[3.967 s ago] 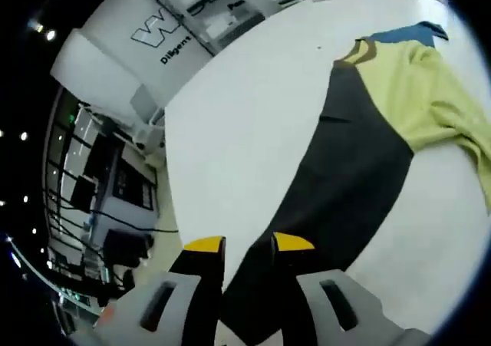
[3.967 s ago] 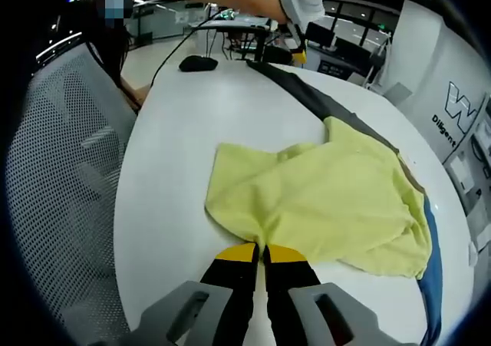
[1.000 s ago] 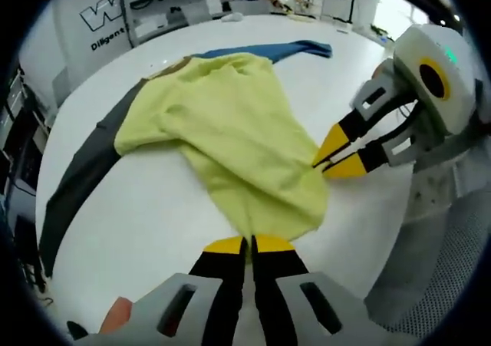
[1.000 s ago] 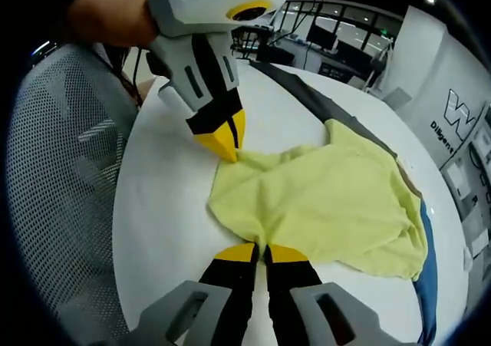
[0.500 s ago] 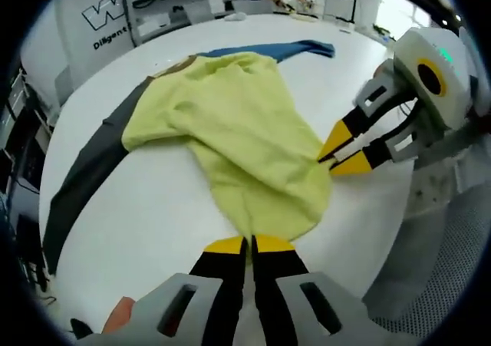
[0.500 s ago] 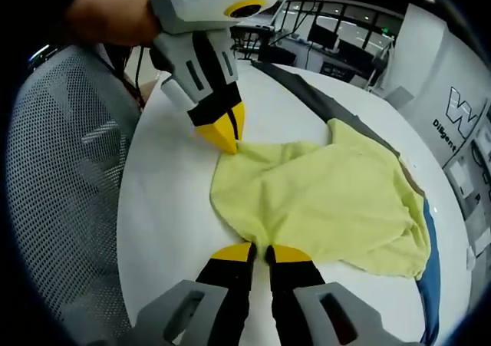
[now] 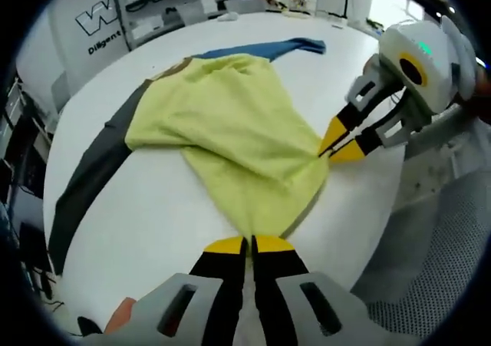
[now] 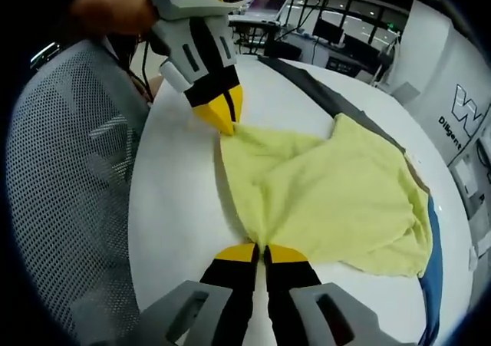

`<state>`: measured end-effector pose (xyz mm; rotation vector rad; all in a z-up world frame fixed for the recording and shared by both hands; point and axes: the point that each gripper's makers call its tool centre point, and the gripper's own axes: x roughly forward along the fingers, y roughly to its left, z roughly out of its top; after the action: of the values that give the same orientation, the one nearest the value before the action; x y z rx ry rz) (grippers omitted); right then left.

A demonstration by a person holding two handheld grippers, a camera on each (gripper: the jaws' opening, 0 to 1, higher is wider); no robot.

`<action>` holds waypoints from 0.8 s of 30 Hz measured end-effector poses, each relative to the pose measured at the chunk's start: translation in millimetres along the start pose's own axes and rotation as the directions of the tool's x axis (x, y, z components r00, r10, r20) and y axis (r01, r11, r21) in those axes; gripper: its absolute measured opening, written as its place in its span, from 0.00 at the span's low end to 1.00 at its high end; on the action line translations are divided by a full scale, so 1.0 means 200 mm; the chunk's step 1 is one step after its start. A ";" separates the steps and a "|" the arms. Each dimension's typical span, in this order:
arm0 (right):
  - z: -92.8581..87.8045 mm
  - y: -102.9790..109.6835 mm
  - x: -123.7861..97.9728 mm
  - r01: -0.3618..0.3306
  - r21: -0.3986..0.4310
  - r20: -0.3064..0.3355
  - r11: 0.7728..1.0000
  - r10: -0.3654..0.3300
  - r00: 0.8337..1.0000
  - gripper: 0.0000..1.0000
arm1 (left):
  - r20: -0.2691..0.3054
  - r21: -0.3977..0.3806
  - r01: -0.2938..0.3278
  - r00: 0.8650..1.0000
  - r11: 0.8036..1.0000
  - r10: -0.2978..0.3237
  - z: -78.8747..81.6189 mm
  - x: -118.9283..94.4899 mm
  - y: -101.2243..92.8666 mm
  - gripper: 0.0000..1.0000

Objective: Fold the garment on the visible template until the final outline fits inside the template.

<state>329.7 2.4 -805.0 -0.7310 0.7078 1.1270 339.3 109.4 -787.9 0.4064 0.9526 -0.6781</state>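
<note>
Both pairs of yellow-tipped fingers are clenched on the hem of the yellow shirt (image 7: 230, 135). Seen from the left gripper view, the left gripper (image 7: 248, 244) pinches one corner of the hem with its jaws pressed together, the cloth rising straight out of them. The right gripper (image 7: 336, 145) comes in from the right and bites the neighbouring corner of the same edge. In the right gripper view the right gripper (image 8: 263, 252) holds its corner the same way, and the left gripper (image 8: 220, 116) grips the far corner, a person's hand (image 8: 107, 8) behind it.

The shirt lies spread on the white table (image 7: 146, 208), with the pinched hem close to the table's near edge. Under the shirt, a long dark strip, the template (image 7: 88, 181), runs out along the table away from the hem, and a blue band (image 7: 265, 48) pokes out past the shirt's far end. A grey mesh chair (image 8: 69, 177) stands just beside the table.
</note>
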 end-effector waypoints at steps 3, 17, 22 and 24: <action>0.00 0.04 -0.01 -0.036 0.009 -0.013 0.999 0.036 0.999 0.00 | -0.003 0.006 0.002 1.000 1.000 -0.002 0.00 -0.01 0.00 0.00; -0.01 0.07 -0.02 -0.060 0.017 -0.007 0.998 0.060 0.998 0.02 | -0.019 0.029 0.016 1.000 0.999 -0.016 -0.03 -0.02 -0.03 0.00; -0.01 0.08 -0.02 -0.075 0.021 -0.006 0.997 0.076 0.997 0.06 | -0.010 0.036 0.016 1.000 0.999 -0.016 -0.01 -0.05 -0.03 0.00; -0.02 0.08 -0.03 -0.072 0.020 -0.007 0.997 0.072 0.997 0.07 | -0.008 0.038 0.016 1.000 0.999 -0.016 0.00 -0.06 -0.03 0.00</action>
<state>312.5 -0.1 -803.8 -0.6980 0.7562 1.1817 331.4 109.1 -778.5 0.4352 0.9522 -0.7105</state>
